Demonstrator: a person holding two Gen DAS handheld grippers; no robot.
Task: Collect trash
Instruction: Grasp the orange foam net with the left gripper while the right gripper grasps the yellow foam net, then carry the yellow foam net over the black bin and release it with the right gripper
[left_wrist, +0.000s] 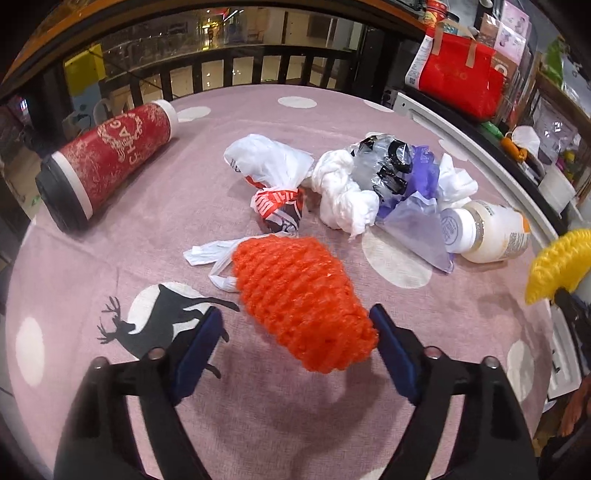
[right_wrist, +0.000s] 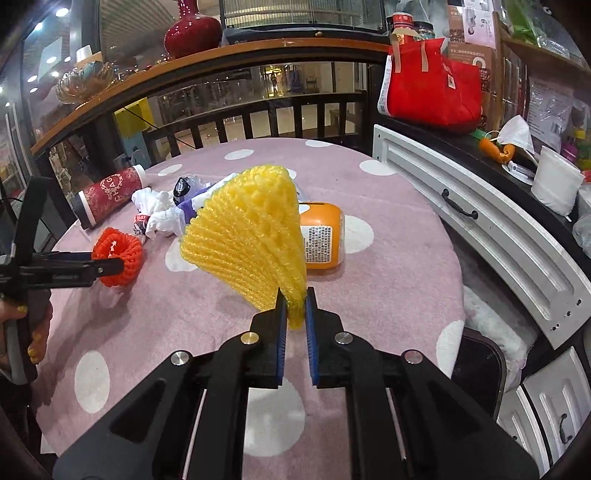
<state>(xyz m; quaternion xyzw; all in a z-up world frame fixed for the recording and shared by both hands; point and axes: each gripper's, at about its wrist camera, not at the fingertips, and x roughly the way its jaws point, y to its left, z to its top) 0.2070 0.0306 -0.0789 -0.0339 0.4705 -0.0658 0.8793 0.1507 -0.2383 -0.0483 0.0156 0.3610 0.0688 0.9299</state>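
Observation:
An orange foam net (left_wrist: 299, 295) lies on the pink dotted tablecloth (left_wrist: 147, 229), between the fingers of my left gripper (left_wrist: 293, 314). The right pad touches the net's edge and the left pad stands clear of it, so the gripper is open. From the right wrist view the left gripper (right_wrist: 107, 266) reaches in beside the orange net (right_wrist: 118, 247). My right gripper (right_wrist: 293, 306) is shut on the lower end of a yellow foam net (right_wrist: 247, 236), held above the cloth. That yellow net (left_wrist: 557, 262) also shows at the left view's right edge.
Behind the orange net lie a white plastic bag (left_wrist: 266, 158), crumpled white tissue (left_wrist: 343, 192), a purple bag (left_wrist: 417, 214) and a tipped bottle (left_wrist: 487, 232). A red tumbler (left_wrist: 110, 155) lies at the left. A white cabinet (right_wrist: 480, 221) and a red bag (right_wrist: 432, 92) border the right.

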